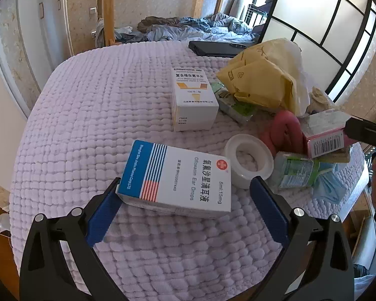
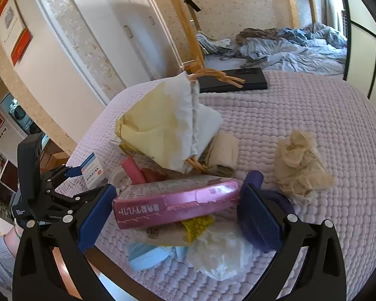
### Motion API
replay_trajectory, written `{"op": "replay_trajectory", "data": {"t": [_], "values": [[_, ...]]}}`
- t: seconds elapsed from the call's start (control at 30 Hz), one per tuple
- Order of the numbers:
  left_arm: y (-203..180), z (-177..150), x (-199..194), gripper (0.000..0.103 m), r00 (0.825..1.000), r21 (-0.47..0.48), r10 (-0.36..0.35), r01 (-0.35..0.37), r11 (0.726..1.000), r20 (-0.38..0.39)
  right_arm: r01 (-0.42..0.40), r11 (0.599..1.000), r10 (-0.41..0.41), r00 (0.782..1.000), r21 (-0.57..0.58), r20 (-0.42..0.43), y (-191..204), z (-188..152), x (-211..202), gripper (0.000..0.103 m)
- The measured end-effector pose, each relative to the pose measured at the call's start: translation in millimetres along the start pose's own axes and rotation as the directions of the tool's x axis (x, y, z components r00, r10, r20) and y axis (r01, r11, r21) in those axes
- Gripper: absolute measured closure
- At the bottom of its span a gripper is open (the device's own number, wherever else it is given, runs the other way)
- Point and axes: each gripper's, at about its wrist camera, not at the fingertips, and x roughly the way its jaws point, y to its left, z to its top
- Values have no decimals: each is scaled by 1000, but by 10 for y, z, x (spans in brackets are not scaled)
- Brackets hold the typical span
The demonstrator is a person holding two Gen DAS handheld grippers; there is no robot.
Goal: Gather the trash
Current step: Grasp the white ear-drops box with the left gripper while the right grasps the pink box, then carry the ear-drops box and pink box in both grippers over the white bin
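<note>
A white ear-drops box (image 1: 178, 180) with blue and red stripes lies flat on the lavender quilted cover (image 1: 87, 125). My left gripper (image 1: 185, 195) is open, and its blue pads stand either side of that box's near end. A pink carton (image 2: 175, 205) sits crosswise between the pads of my right gripper (image 2: 175, 200), which touch both its ends, above a small heap of litter. In the left wrist view the pink carton (image 1: 323, 133) shows its barcode end. A crumpled beige paper wad (image 2: 300, 165) lies to the right.
A white vitamin box (image 1: 193, 97), a tape roll (image 1: 248, 163), a yellow paper bag (image 1: 260, 80), a green packet (image 1: 295, 173) and a blue mask (image 2: 148, 255) crowd the cover's edge. A black flat case (image 2: 235, 80) lies at the far side. An unmade bed is beyond.
</note>
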Motion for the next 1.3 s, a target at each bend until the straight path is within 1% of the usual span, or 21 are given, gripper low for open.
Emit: {"op": "replay_trajectory", "data": {"t": [0.13,0.2,0.23,0.27,0.3,0.33,0.43,0.63,0.73,1.1,1.3], "values": [[-16,-12,0,3,1000,20,12,-12,1000,3,3,1000,-3,1000,-25,12,65,-43,-6,6],[-21,-15,-10,7,1000,24,12,-12,1000,8,3,1000,-3,1000,-24,18,65,-48,-11,10],[-21,-13,-18,9,1000,24,11,-11,1000,12,-1,1000,2,1000,-19,20,49,-48,-24,11],[-20,-11,-28,14,1000,24,16,-16,1000,17,-4,1000,5,1000,-14,24,40,-48,-28,11],[-14,-11,-36,23,1000,24,24,-24,999,18,-5,1000,5,1000,-11,31,40,-52,-40,11],[-3,-5,-34,25,999,23,43,-43,999,15,-4,1000,5,999,-9,35,31,-52,-49,11],[35,5,-54,25,999,9,34,-34,999,13,-8,1000,8,998,-3,58,53,-51,-109,11],[47,-7,-147,25,998,-18,62,-61,998,21,4,1000,-4,995,-2,104,95,-26,-251,11],[53,-29,-211,25,998,-42,60,-59,997,25,11,1000,-12,993,4,121,100,-31,-341,11],[-82,-112,-460,25,999,-76,35,-32,997,41,19,999,-23,989,32,143,155,-130,-582,11],[-200,-212,-557,25,999,-95,28,-25,995,25,42,999,-46,988,33,144,216,-250,-712,11]]}}
